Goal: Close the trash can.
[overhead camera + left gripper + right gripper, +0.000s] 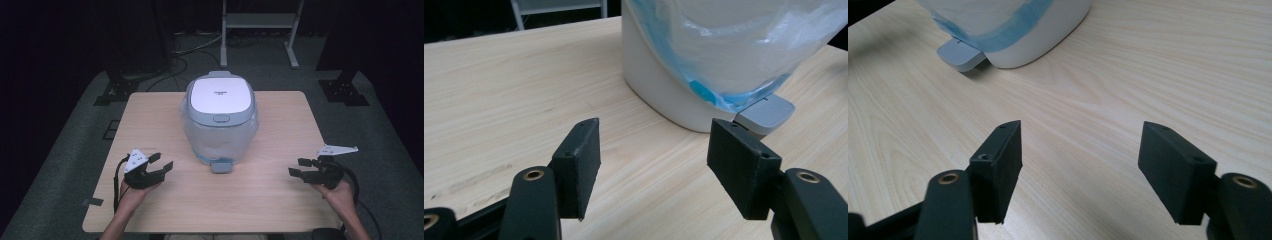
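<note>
Small white bin with a plastic bag liner sits mid-counter. Left gripper and right gripper flank the bin, well apart from it, both spread wide with nothing between the jaws.

— What colour is the pedal bin?

— Its lid is white on top with a grey rim. The body is white too. You can see that in the left gripper view.

— And the bag in it?

— The bag is see-through and a bit milky, with a bright blue band near the bottom.

— The pedal?

— Grey, like the lid's rim.

— What about the table?

— Light wood, pale yellow-brown, with thin wavy grain lines.

— And the left gripper and right gripper?

— Both are black. Each has a pale grey plate on top, and little brass-coloured rings show in the jaws. The floor is dark grey.
</note>
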Available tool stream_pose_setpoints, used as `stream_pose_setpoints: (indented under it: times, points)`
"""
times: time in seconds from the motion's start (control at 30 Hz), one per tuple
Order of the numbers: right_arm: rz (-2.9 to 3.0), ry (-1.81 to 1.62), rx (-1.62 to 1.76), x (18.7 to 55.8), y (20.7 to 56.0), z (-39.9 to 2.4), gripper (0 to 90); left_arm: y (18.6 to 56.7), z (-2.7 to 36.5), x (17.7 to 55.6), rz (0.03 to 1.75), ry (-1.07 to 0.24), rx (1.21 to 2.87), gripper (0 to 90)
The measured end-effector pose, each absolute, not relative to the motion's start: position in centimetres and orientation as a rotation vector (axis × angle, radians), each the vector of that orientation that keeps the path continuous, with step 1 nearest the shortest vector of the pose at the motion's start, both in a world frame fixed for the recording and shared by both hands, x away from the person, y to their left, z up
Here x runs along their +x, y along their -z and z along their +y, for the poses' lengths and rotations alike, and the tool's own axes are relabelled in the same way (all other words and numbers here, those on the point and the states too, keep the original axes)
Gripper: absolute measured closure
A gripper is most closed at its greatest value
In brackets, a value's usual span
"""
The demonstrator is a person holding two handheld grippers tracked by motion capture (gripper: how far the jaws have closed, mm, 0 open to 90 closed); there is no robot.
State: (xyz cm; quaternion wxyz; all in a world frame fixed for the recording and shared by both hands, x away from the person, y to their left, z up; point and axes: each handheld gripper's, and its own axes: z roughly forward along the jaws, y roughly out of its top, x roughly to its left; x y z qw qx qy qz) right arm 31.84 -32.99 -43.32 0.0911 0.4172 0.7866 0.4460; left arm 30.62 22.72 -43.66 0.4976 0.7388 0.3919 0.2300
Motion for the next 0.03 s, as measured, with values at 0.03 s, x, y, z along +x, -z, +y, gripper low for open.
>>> stream_pose_setpoints:
  times: [0.03]
  points:
    - [2.334, -1.325, 1.23, 31.77, 43.34, -32.92, 31.6, 43.71, 22.81, 30.57, 0.951, -0.561, 1.787, 37.0]
